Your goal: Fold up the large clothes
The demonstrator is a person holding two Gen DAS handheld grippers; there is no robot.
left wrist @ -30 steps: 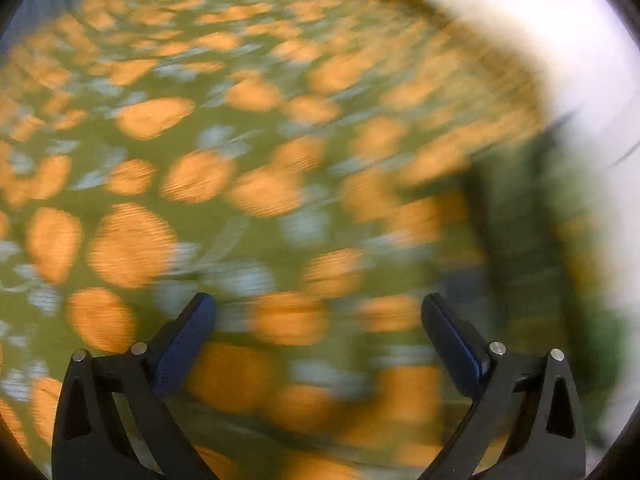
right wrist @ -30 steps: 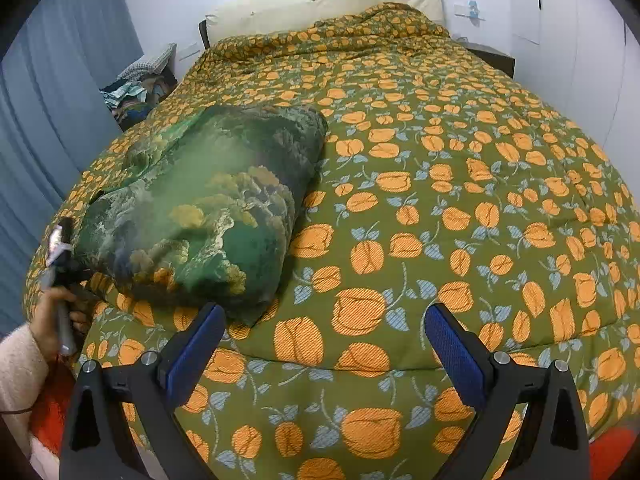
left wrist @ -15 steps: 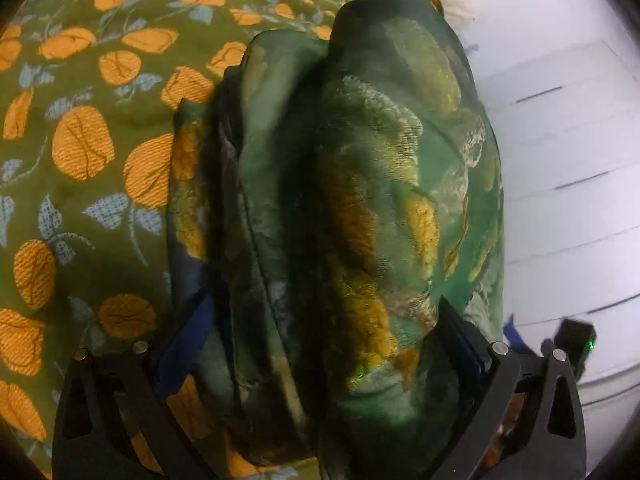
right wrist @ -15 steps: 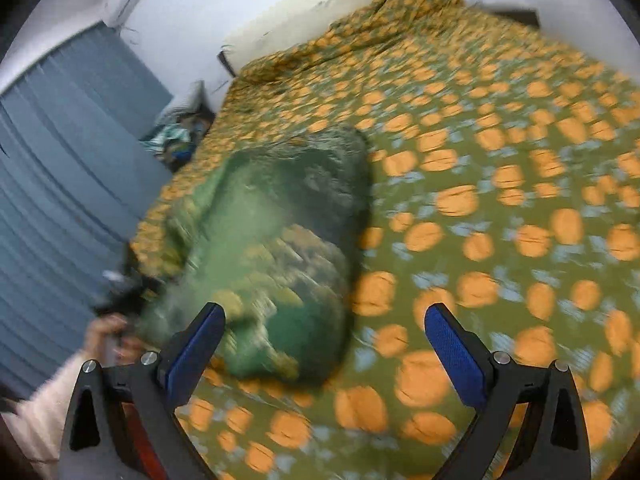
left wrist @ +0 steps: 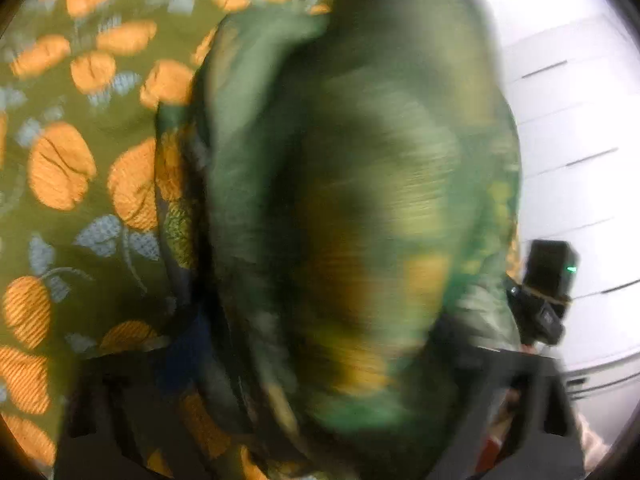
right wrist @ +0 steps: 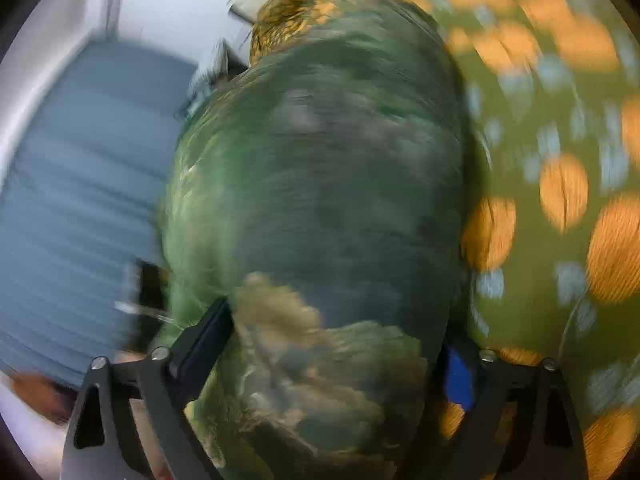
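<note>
You've got an olive bedspread (right wrist: 560, 128) with orange flowers covering the bed, grey-blue curtains (right wrist: 80, 184) around 9 o'clock, and white panelled wall (left wrist: 580, 140), maybe cupboard doors, at 3 o'clock. Everything's pretty blurry.

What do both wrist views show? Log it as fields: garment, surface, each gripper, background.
garment: folded green garment, a thick printed bundle, blurred in both views
surface: green bedspread with orange flowers; the bundle lies on it
left gripper: jaws have just been closing, bundle between them, pads seemingly pressing its sides
right gripper: jaws have just been closing, bundle between them, both pads against its sides
background: blue-grey curtain on the left of the right wrist view
</note>
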